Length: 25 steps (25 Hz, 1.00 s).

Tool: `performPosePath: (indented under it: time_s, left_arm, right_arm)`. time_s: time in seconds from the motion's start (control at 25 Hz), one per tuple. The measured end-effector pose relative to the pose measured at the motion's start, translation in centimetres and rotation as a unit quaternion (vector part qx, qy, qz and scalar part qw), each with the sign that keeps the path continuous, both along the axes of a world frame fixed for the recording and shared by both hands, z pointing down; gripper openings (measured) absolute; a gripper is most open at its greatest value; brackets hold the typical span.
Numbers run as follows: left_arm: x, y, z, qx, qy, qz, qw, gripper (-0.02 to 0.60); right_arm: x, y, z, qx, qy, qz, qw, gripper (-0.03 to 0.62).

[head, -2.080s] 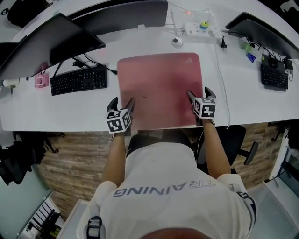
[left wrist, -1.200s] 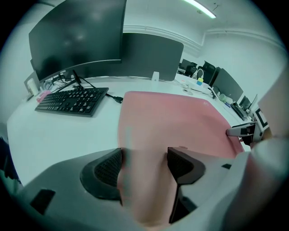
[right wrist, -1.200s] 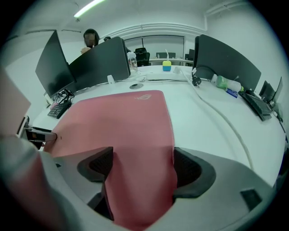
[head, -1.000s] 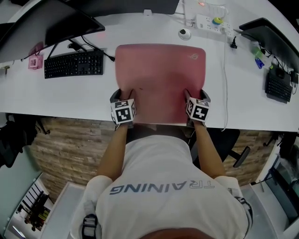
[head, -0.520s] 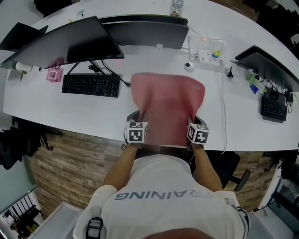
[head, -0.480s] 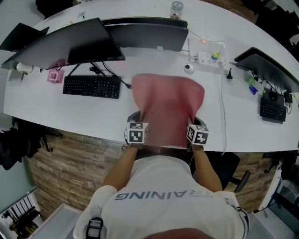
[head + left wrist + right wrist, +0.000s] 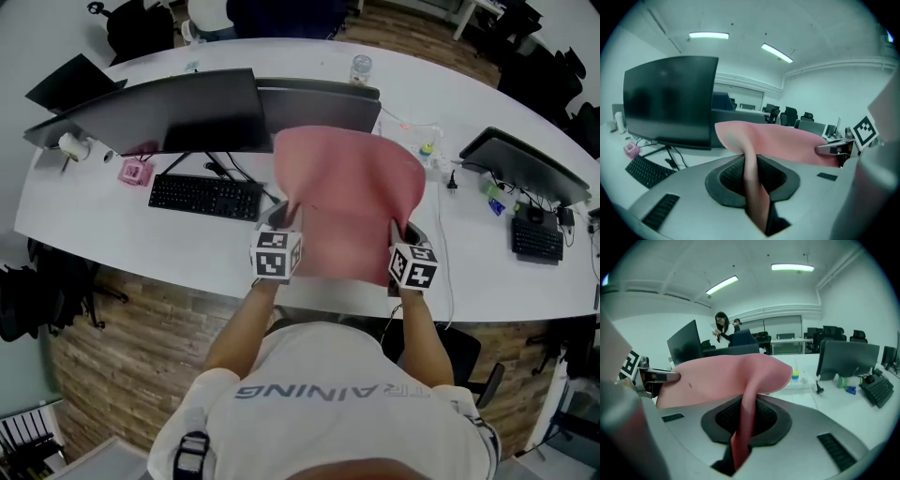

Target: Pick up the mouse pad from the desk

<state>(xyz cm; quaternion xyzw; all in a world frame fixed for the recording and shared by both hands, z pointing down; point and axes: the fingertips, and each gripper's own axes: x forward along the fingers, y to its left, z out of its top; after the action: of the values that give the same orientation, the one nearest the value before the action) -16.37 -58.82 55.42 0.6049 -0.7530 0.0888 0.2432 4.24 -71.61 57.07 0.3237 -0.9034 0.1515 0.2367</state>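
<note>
The pink mouse pad (image 7: 352, 202) is up off the white desk (image 7: 187, 253), held by its near edge and sagging between the two grips. My left gripper (image 7: 286, 217) clamps the pad's near left corner, its jaws still closing on the sheet. My right gripper (image 7: 401, 230) is shut on the near right corner. In the left gripper view the mouse pad (image 7: 787, 143) runs edge-on through my left gripper (image 7: 752, 178) and across to the right gripper (image 7: 834, 149). In the right gripper view the mouse pad (image 7: 722, 376) passes through my right gripper (image 7: 743, 420).
Two dark monitors (image 7: 178, 112) stand behind the pad, with a black keyboard (image 7: 206, 197) and a pink box (image 7: 136, 172) to the left. A bottle (image 7: 361, 67), a power strip (image 7: 427, 150), another monitor (image 7: 520, 164) and a keyboard (image 7: 536, 239) lie to the right.
Both grippers closed on the pad's near edge and rose together. The pad, flat on the desk a second ago, now hangs lifted in front of the monitors.
</note>
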Motion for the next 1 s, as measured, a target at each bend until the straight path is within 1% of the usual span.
performPosePath:
  time_s: [0.08,0.2,0.28,0.4,0.52,0.64,0.72,1.0]
  left_arm:
    - [-0.6,-0.2,-3.7,0.037,-0.021,0.001,0.9991,0.092]
    - [-1.2,-0.2,-9.3,0.090,-0.053,0.000,0.9945,0.092]
    - [-1.6,0.2,-12.9,0.126,-0.072,-0.001,0.9894,0.092]
    - [-2.0,1.2,-17.4,0.172,-0.091,-0.002,0.9809,0.092]
    - [-2.4,2.0,-20.8,0.205,-0.105,-0.007,0.9730,0.092]
    - [-2.6,2.7,-22.8,0.228,-0.115,-0.013,0.9669,0.092]
    - [-3.1,3.2,-23.2,0.234,-0.116,-0.018,0.9650,0.092]
    - [-4.5,3.8,-23.2,0.237,-0.111,-0.032,0.9648,0.091]
  right_arm:
    - [-0.7,-0.4,-3.8,0.039,-0.019,0.002,0.999,0.057]
    - [-1.3,-0.6,-9.4,0.092,-0.053,0.004,0.994,0.057]
    - [-1.5,-0.4,-12.8,0.125,-0.075,0.007,0.989,0.057]
    - [-1.8,0.0,-17.6,0.170,-0.105,0.008,0.980,0.057]
    - [-2.1,0.3,-21.6,0.210,-0.126,0.006,0.970,0.057]
    - [-2.3,0.6,-24.1,0.244,-0.134,0.005,0.960,0.057]
    - [-2.9,1.0,-25.0,0.257,-0.136,0.003,0.957,0.057]
    - [-4.2,1.1,-25.5,0.262,-0.136,-0.001,0.955,0.057]
